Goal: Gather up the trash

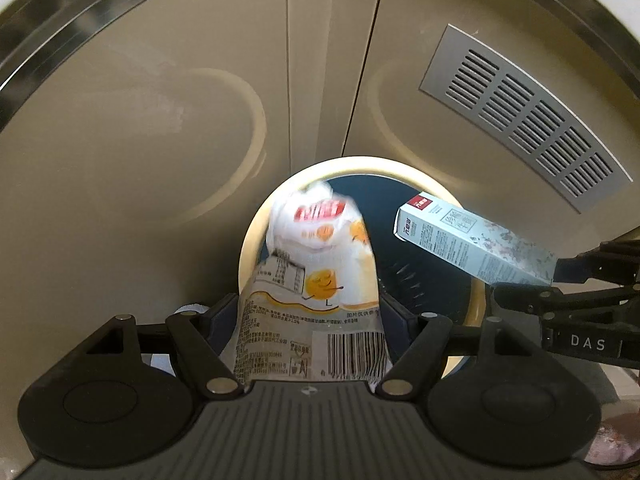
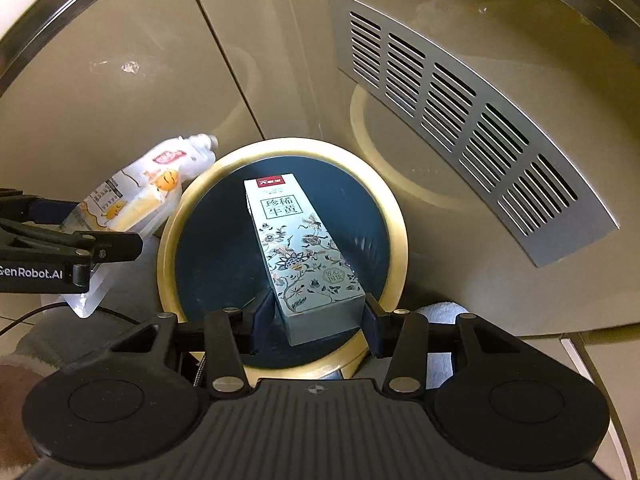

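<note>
Left wrist view: the snack wrapper point(image 1: 316, 280) is clamped between the left gripper point(image 1: 310, 320) jaws and hangs ahead of them over the bin point(image 1: 256, 232) rim. Between the right gripper point(image 2: 318, 320) jaws, the patterned carton point(image 2: 298, 248) is held by its near end above the dark opening. If released together, the wrapper may be knocked onto the rim and fall outside.

We see the bin mouth point(image 2: 208, 264) open, dark and apparently unobstructed inside. Our box point(image 2: 298, 248) hangs over the middle, wrapper point(image 2: 132, 200) over the left rim; cabinet doors point(image 2: 120, 60) and vent grille point(image 2: 460, 120) close behind.
</note>
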